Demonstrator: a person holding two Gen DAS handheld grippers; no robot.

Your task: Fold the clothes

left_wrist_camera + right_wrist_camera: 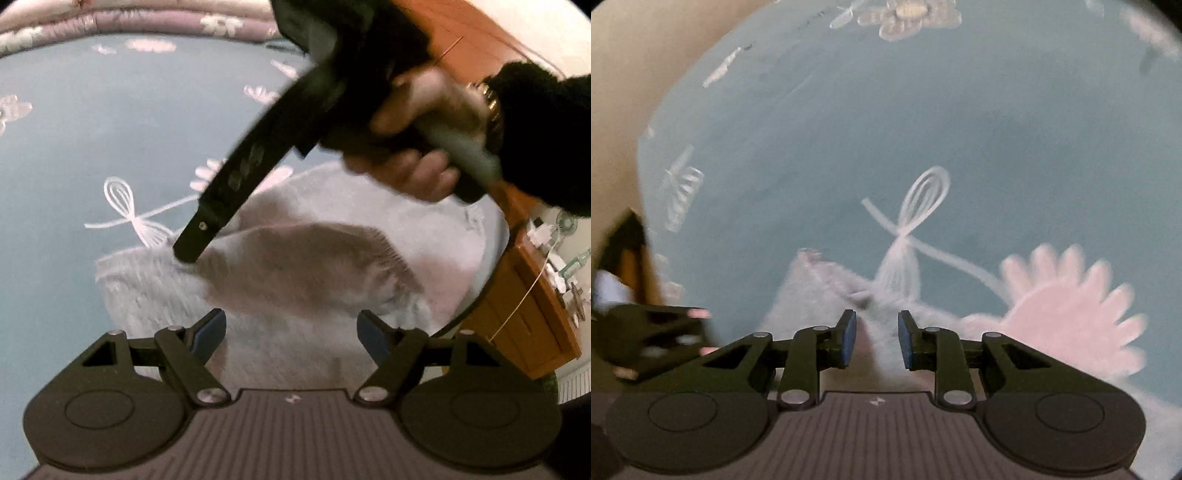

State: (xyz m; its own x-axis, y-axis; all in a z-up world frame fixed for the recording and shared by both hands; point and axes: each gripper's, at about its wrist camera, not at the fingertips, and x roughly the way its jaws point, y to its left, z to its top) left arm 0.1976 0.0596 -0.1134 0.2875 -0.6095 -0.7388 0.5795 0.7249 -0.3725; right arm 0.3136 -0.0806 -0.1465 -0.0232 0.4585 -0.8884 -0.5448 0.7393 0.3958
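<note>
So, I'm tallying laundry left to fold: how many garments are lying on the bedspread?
1: a pale fuzzy garment lying partly folded on the blue bedspread, close to the bed's edge. Others may lie outside both views.

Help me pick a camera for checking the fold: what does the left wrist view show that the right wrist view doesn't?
Left wrist only: the hand holding the right gripper, its tip down at the fuzzy white garment, and a wooden cabinet. Right wrist only: a large pink flower print. Both: the garment and the bow print on the blue bedspread.
</note>
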